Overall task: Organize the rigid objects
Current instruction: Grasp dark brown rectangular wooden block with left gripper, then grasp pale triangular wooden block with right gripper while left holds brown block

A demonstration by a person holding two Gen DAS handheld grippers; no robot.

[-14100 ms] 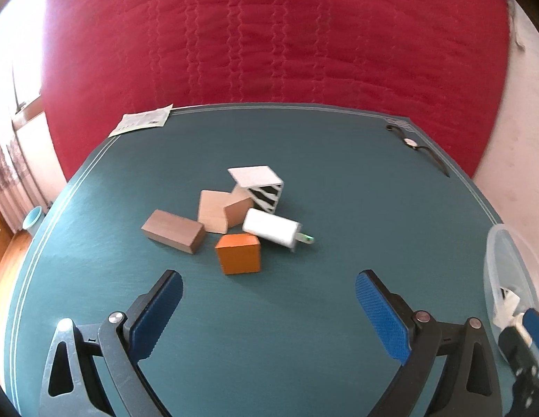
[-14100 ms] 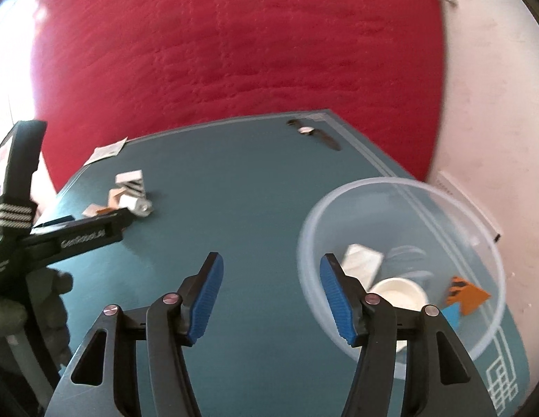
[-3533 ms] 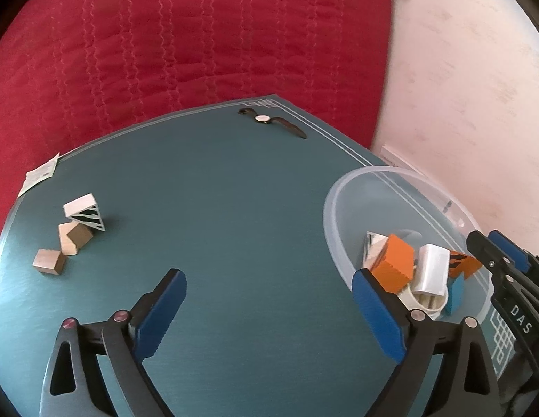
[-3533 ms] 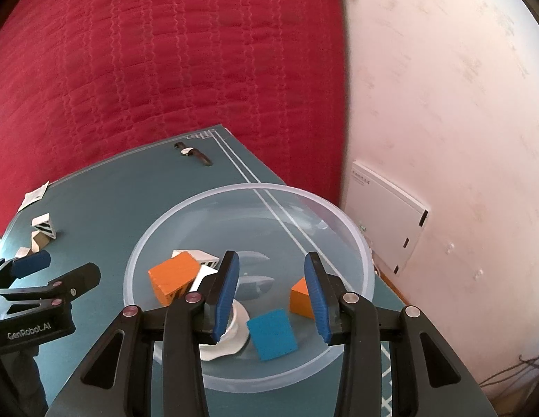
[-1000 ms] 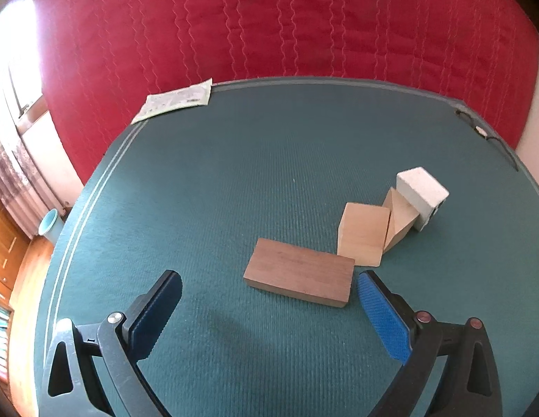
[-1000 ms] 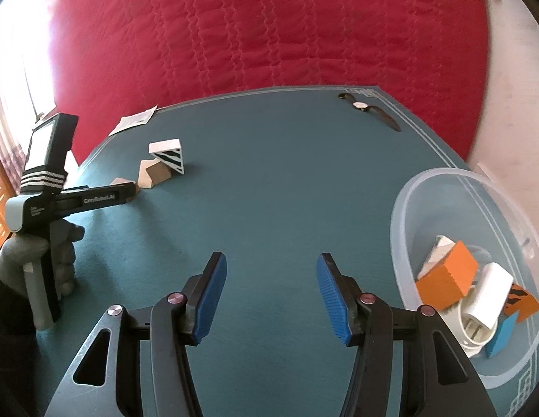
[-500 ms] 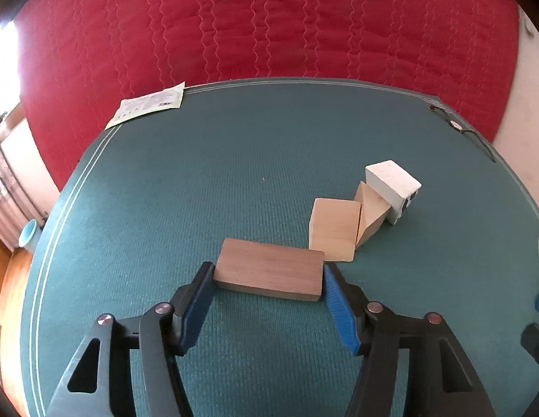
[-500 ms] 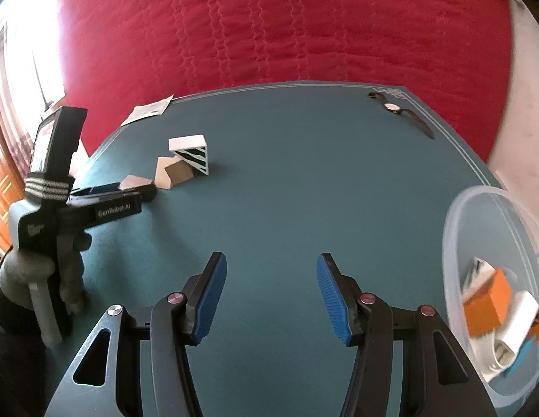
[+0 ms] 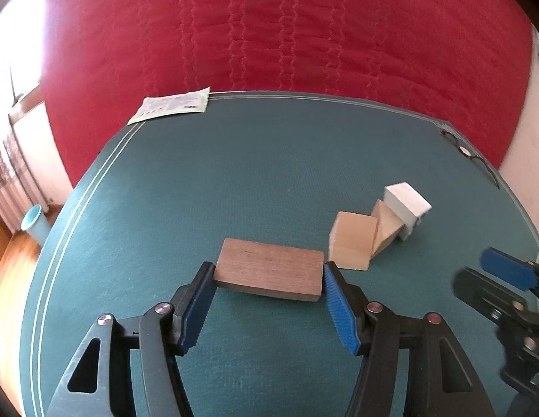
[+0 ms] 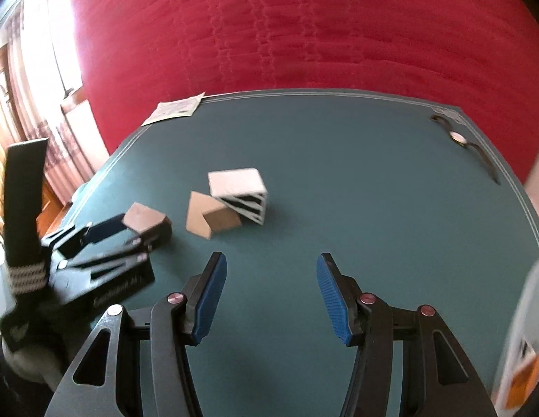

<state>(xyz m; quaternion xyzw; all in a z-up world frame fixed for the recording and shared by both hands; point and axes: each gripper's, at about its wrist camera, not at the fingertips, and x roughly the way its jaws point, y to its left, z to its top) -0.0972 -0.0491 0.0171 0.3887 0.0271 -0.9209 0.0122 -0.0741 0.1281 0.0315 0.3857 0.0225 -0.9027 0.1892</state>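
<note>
Blurring bowl (image 10: 523, 330), cut off; left gripper (image 9: 267, 279) clamps brown block (image 9: 269, 274).

Left gripper (image 9: 267, 286) low over table, fingers pointing forward, blue pads (image 9: 335, 307) pressed against both short ends of brown wooden block (image 9: 269, 272), clamped on it; same gripper seen from right wrist view at left edge, body angled toward centre, gloved hand (image 10: 22, 358) wrapped around its handle, though blurred; right gripper (image 10: 269, 295) held above table, jaws spread wide, nothing between blue pads (image 10: 334, 304); its tip shows at right edge of left wrist view.
</note>
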